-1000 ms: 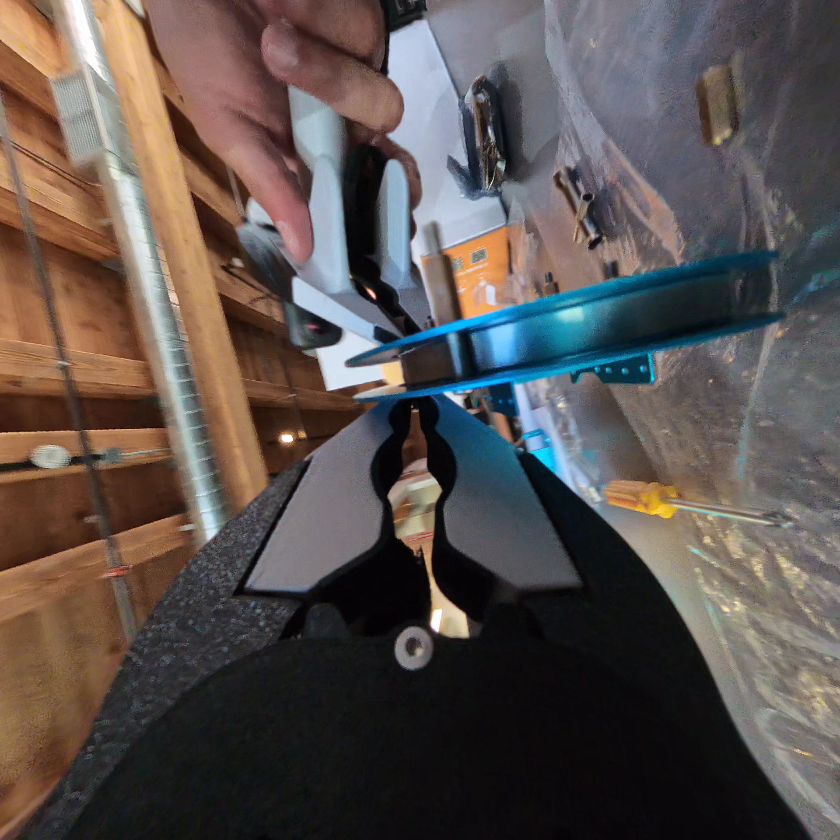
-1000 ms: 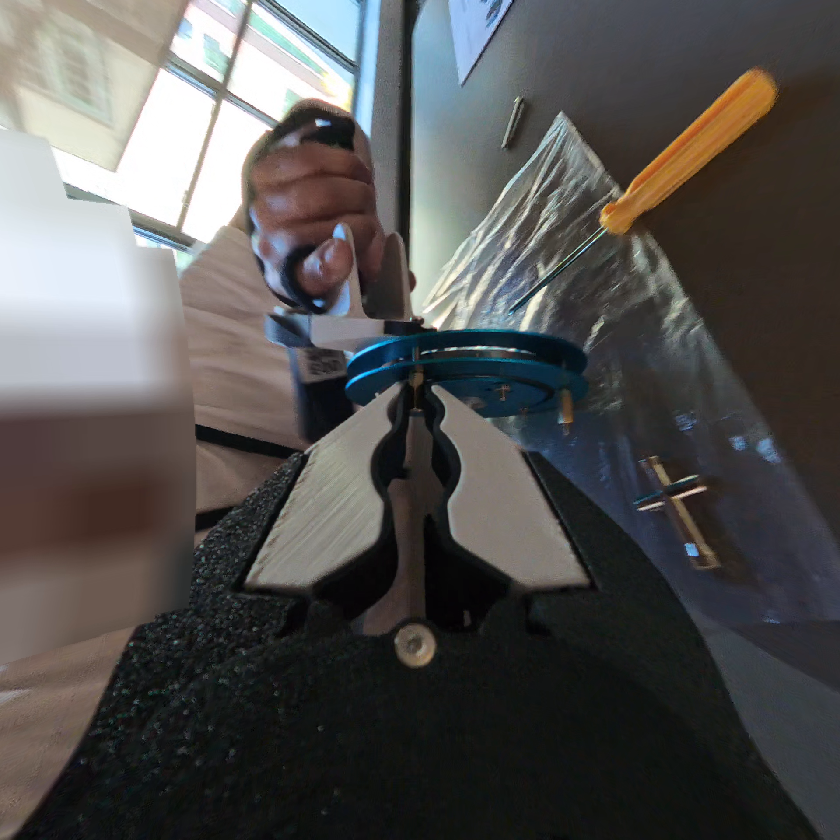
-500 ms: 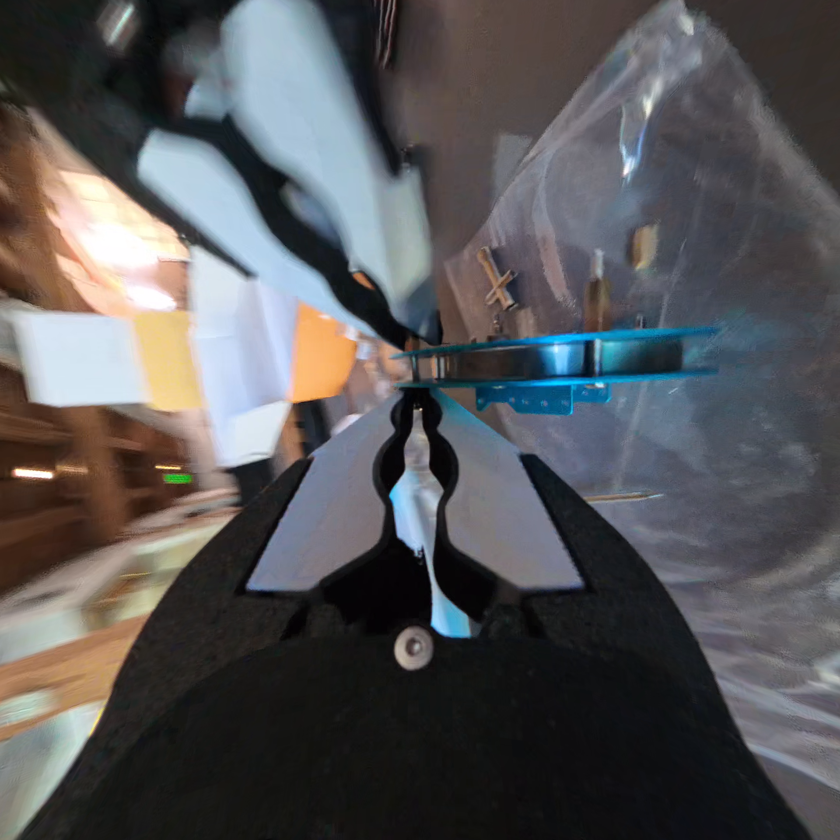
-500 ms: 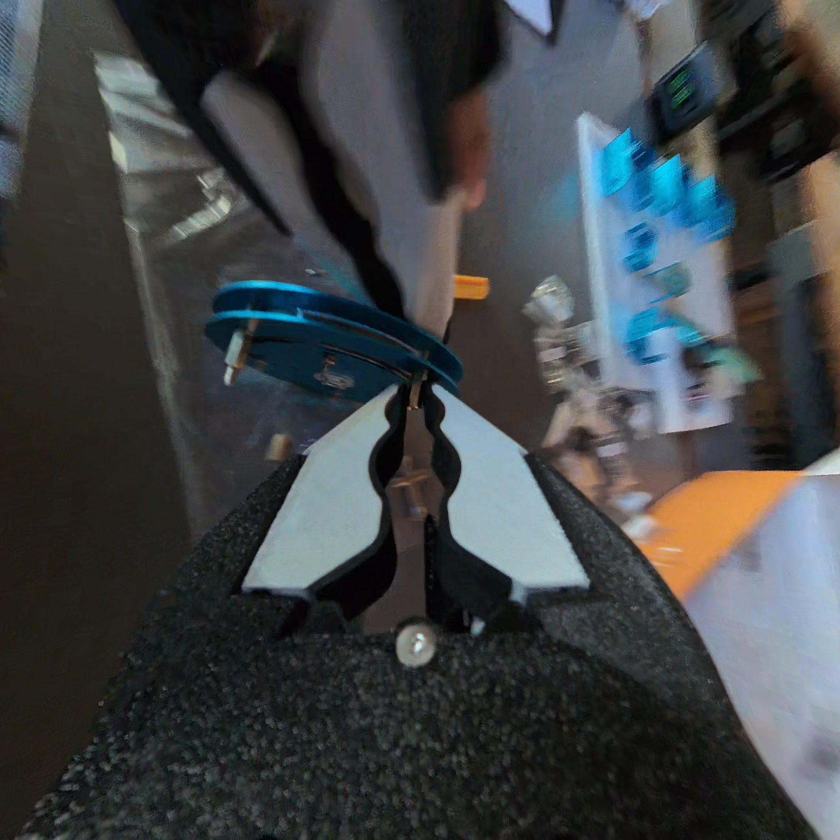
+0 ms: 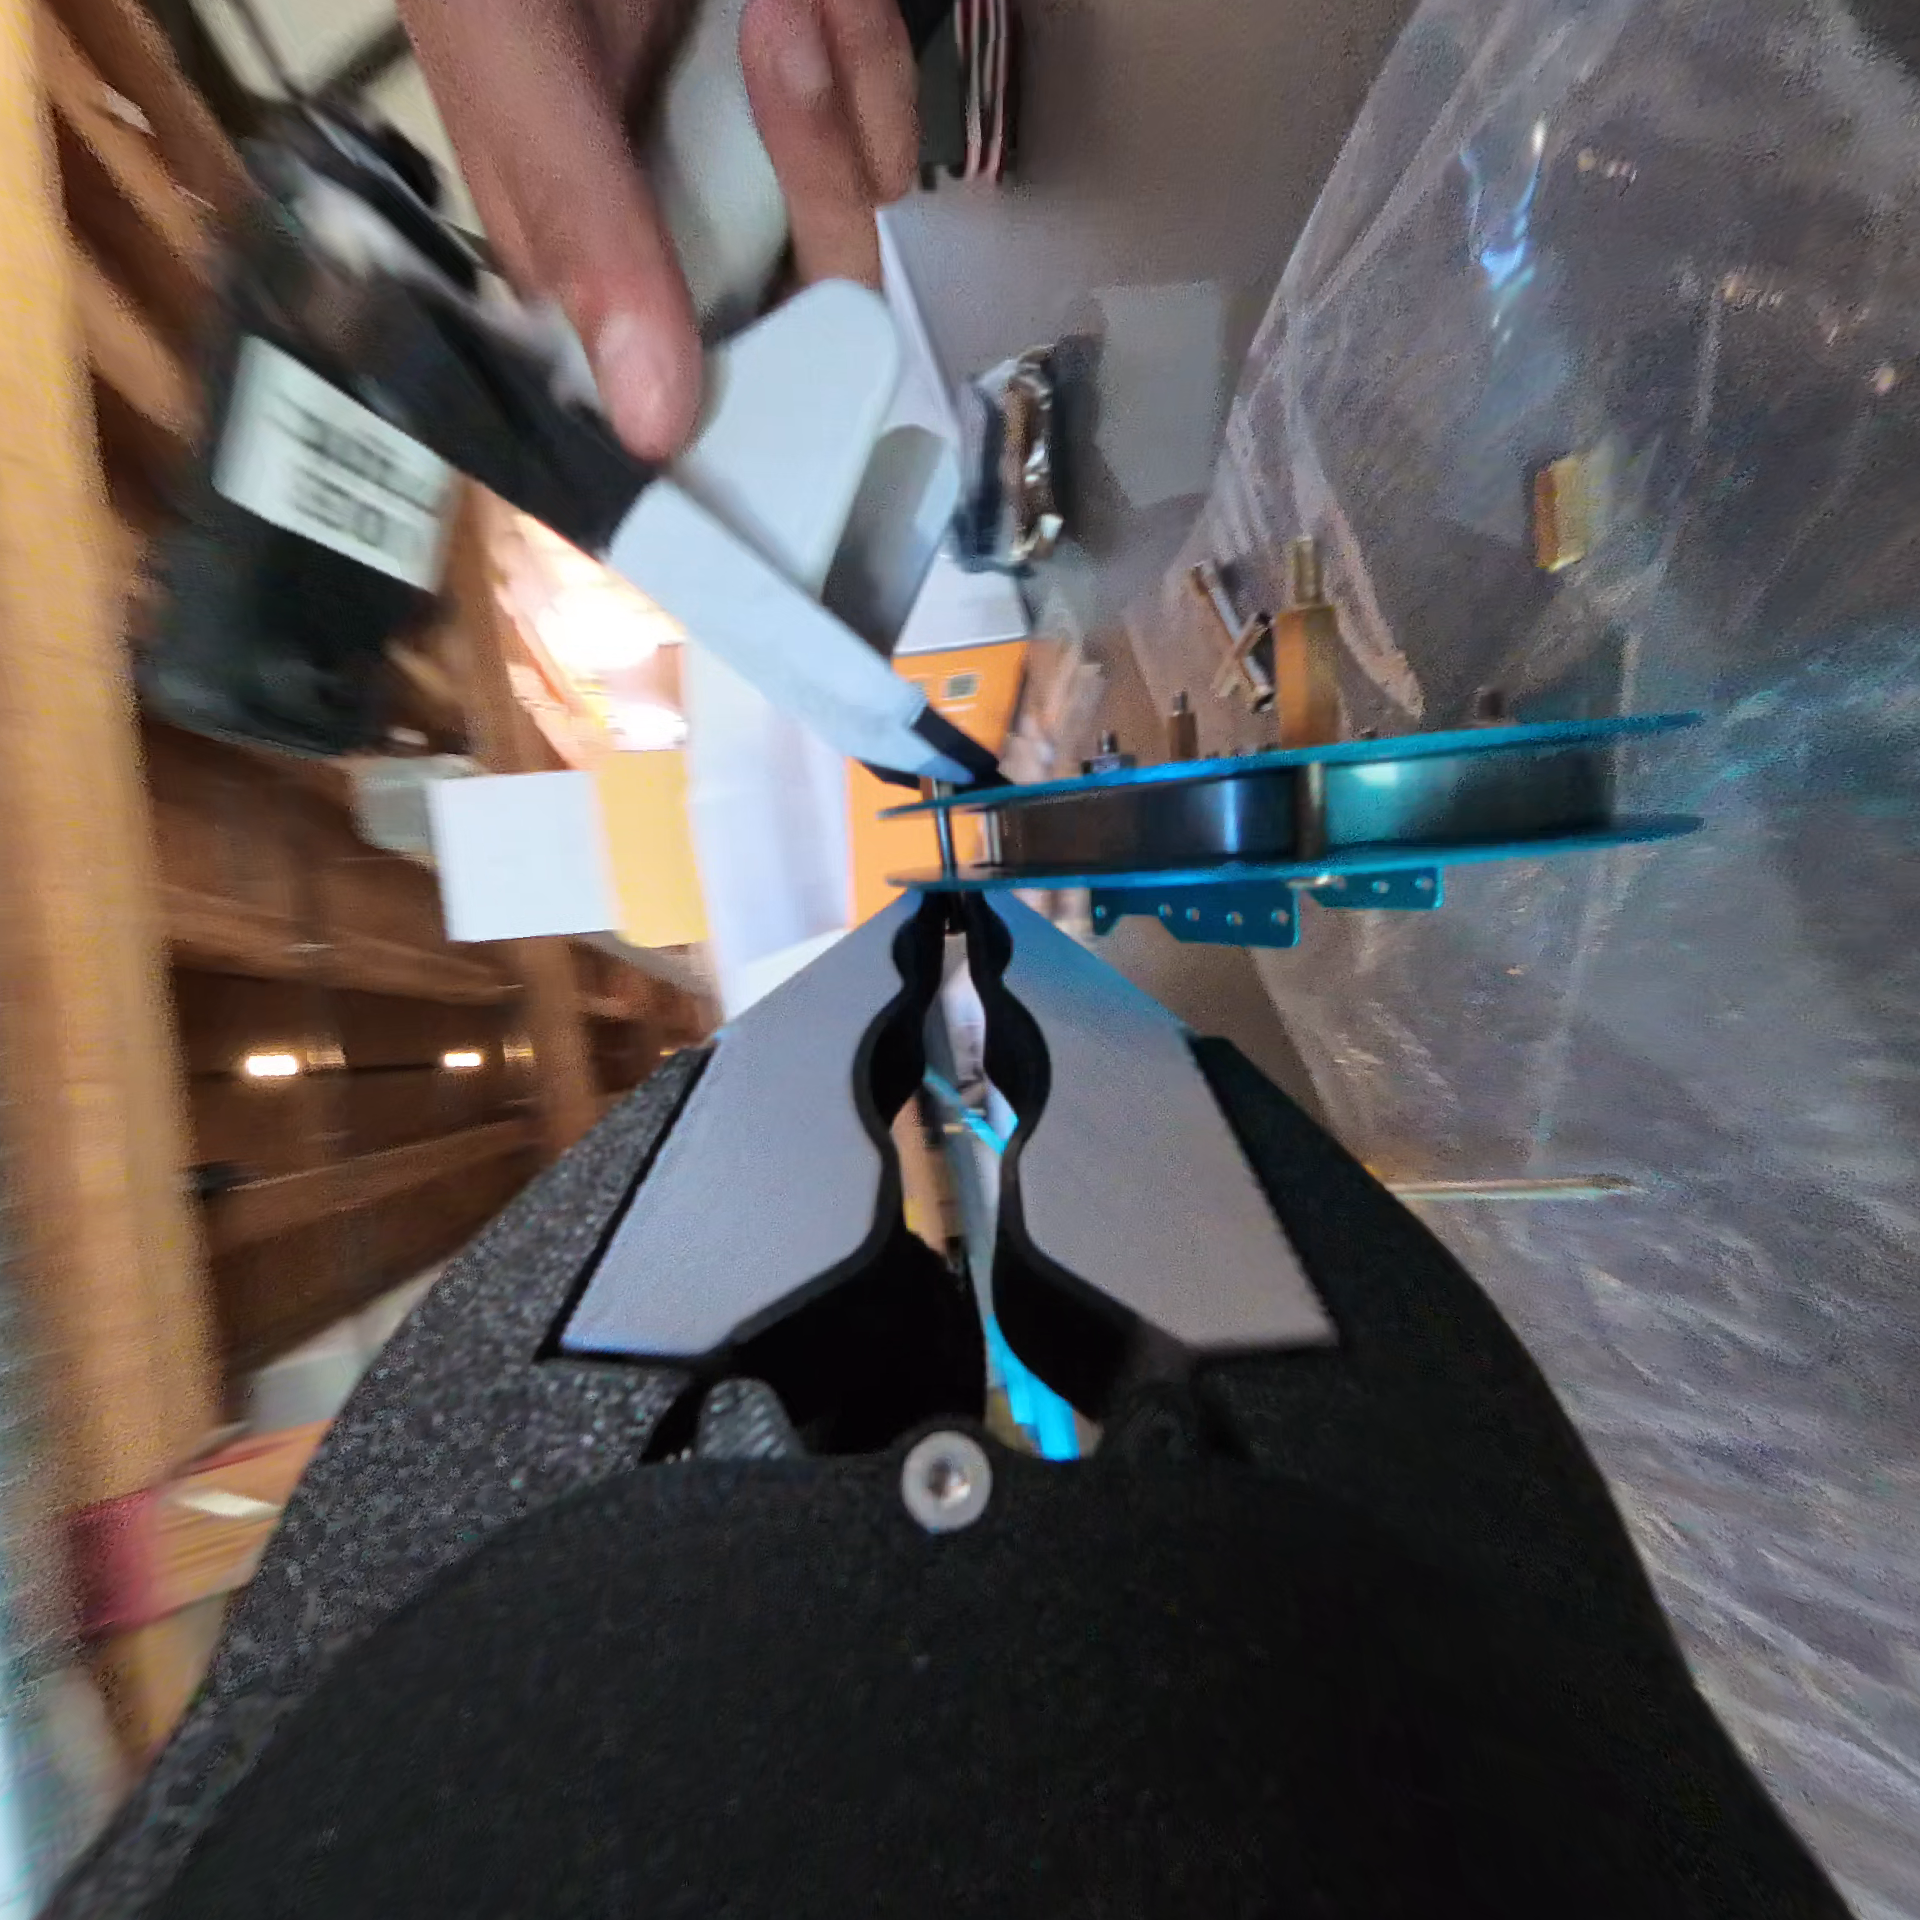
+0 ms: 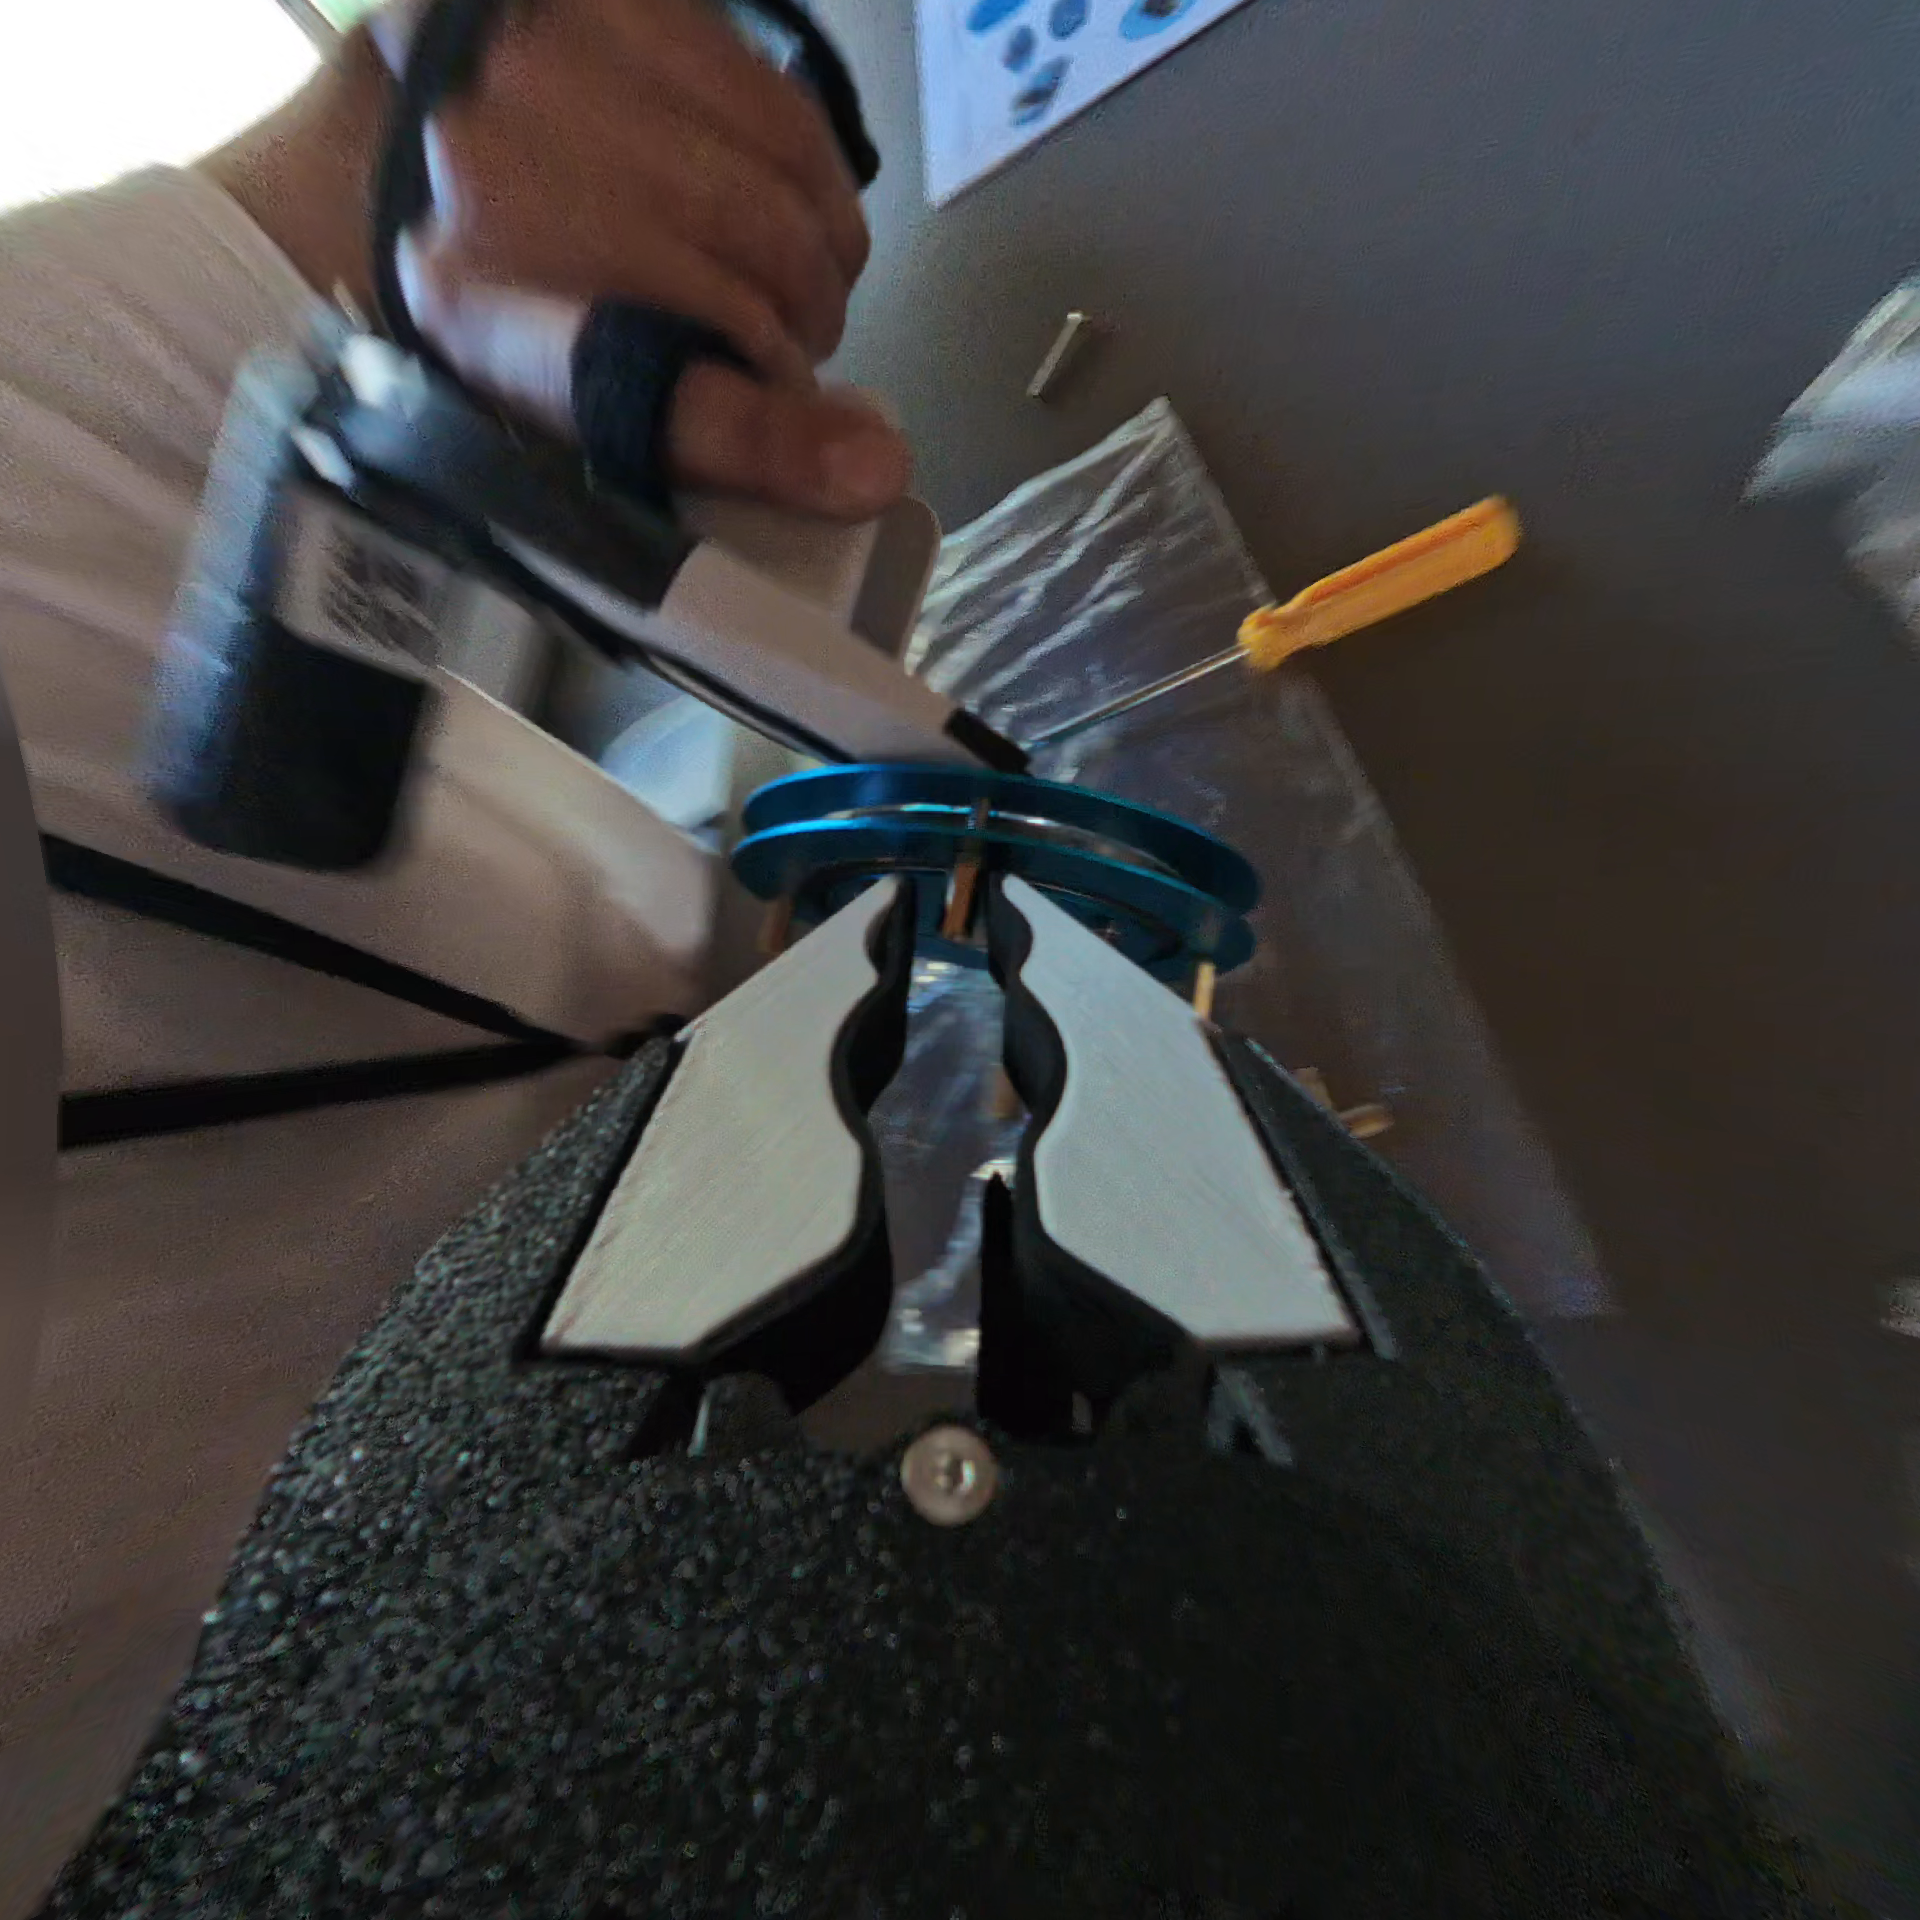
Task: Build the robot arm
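A blue disc assembly (image 5: 1299,821), two blue discs with a dark ring and brass posts between them, hangs in the air between both grippers. A blue perforated bracket (image 5: 1247,914) sits under it. My left gripper (image 5: 951,909) is shut on a thin post at the near rim. My right gripper (image 5: 951,769) reaches in from the upper left, with its tip on the top disc's rim. In the right wrist view my right gripper (image 6: 951,899) is shut on a brass post of the assembly (image 6: 1091,842). My left gripper (image 6: 987,743) comes in from the upper left there.
A clear plastic bag (image 5: 1662,468) lies on the dark table (image 6: 1558,312) with brass standoffs (image 5: 1304,644) on it. A yellow-handled screwdriver (image 6: 1371,582) lies by the bag (image 6: 1091,582). An orange box (image 5: 935,707) stands behind. Hands (image 5: 623,208) (image 6: 675,208) hold the grippers.
Both grippers swung round with the disc assembly held between them, which blurred the views half a second ago. Both keep their hold on it. The screwdriver has not moved.
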Demonstrator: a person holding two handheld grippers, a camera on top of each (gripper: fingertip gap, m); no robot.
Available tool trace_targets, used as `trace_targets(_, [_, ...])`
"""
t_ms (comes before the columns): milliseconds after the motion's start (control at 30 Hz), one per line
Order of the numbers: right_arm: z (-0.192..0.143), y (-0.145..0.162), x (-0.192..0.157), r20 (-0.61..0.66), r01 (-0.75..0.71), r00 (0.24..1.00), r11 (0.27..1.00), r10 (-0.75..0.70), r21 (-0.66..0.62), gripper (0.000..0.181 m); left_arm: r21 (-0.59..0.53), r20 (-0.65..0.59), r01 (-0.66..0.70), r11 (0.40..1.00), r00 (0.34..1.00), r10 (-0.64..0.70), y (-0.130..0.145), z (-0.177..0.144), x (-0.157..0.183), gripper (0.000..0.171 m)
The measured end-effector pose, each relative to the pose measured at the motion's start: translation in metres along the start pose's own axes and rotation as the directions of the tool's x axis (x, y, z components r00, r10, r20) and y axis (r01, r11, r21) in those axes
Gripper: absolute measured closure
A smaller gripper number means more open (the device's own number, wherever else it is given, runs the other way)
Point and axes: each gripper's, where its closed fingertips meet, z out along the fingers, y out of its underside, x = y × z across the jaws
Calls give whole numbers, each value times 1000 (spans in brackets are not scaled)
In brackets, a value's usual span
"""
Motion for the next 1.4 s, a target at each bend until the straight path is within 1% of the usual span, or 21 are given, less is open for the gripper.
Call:
trace_targets(67, [0, -2, 6, -241, 263, 930, 961, -276, -84, 166, 7, -86, 94, 996, 992, -93, 2, 0, 1, 169])
trace_targets(133, [-2, -3, 14, -417, 465, 747, 855, -518, -231, 175, 3, -82, 70, 998, 994, -69, 1, 0, 0, 170])
trace_targets(233, [-6, -6, 20, -508, 539, 554, 749, -660, -385, 175, -43, 10, -90, 995, 996, 91, 2, 2, -2, 170])
trace_targets(267, [-7, -6, 21, -507, 507, 585, 773, -633, -380, 176, -50, 31, -114, 992, 993, 115, 2, 2, -1, 170])
trace_targets(333, [-7, -3, 16, -413, 333, 814, 910, -409, -246, 177, -65, 84, -176, 982, 980, 181, 1, 1, -1, 171])
trace_targets(433, [-5, 1, 6, -38, -117, 993, 992, 115, -56, 178, -112, 180, -281, 953, 938, 297, -1, 2, -2, 171])
trace_targets(467, [-5, 1, 0, 134, -291, 946, 955, 295, -53, 178, -114, 197, -288, 951, 931, 306, -2, 2, -2, 171])
trace_targets(567, [-8, -2, -7, 541, -640, 583, 753, 606, -154, 177, -126, 214, -285, 950, 928, 306, -2, 2, -3, 171])
trace_targets(600, [-9, -2, -7, 567, -657, 553, 738, 611, -154, 177, -121, 211, -274, 954, 932, 294, -1, 3, -3, 171])
trace_targets(633, [-8, -2, -7, 537, -621, 618, 776, 574, -114, 177, -110, 207, -257, 960, 939, 275, -1, 2, -3, 171])
trace_targets(700, [-6, 0, -4, 333, -387, 870, 922, 364, 2, 176, -100, 211, -253, 962, 940, 269, -3, 1, -4, 171])
trace_targets(767, [-6, 0, 0, 26, -68, 997, 998, 68, 18, 167, -104, 210, -248, 963, 941, 265, -2, 1, -4, 170])
trace_targets(867, [-8, 1, 9, -363, 306, 863, 935, -352, -180, 171, -106, 211, -251, 962, 940, 269, -3, 1, -4, 170])
trace_targets(967, [-12, -2, 18, -497, 426, 665, 830, -557, -360, 177, -126, 228, -281, 951, 925, 303, -1, 2, -4, 170])
trace_targets(1033, [-11, 0, 15, -443, 322, 784, 896, -434, -307, 177, -131, 251, -298, 946, 913, 322, -3, 1, -4, 171])
trace_targets(1100, [-9, 4, 6, -208, 41, 975, 984, -78, -175, 178, -138, 276, -310, 941, 900, 337, -5, 0, -3, 171])
trace_targets(1133, [-8, 4, 0, -32, -152, 988, 979, 149, -134, 178, -141, 293, -320, 937, 891, 348, -6, -1, -4, 171])
trace_targets(1233, [-10, 1, -9, 480, -587, 640, 785, 600, -197, 176, -151, 300, -310, 939, 890, 343, -4, 1, -4, 171])
trace_targets(1267, [-11, -1, -9, 542, -632, 560, 746, 626, -208, 175, -139, 298, -298, 944, 897, 327, -3, 1, -4, 171])
trace_targets(1300, [-10, -2, -10, 545, -611, 593, 772, 593, -176, 173, -134, 305, -297, 945, 895, 325, -2, 0, -4, 171])
trace_targets(1400, [-7, -2, -6, 231, -260, 939, 966, 255, -12, 169, -129, 309, -284, 950, 899, 310, -1, -3, -4, 171])
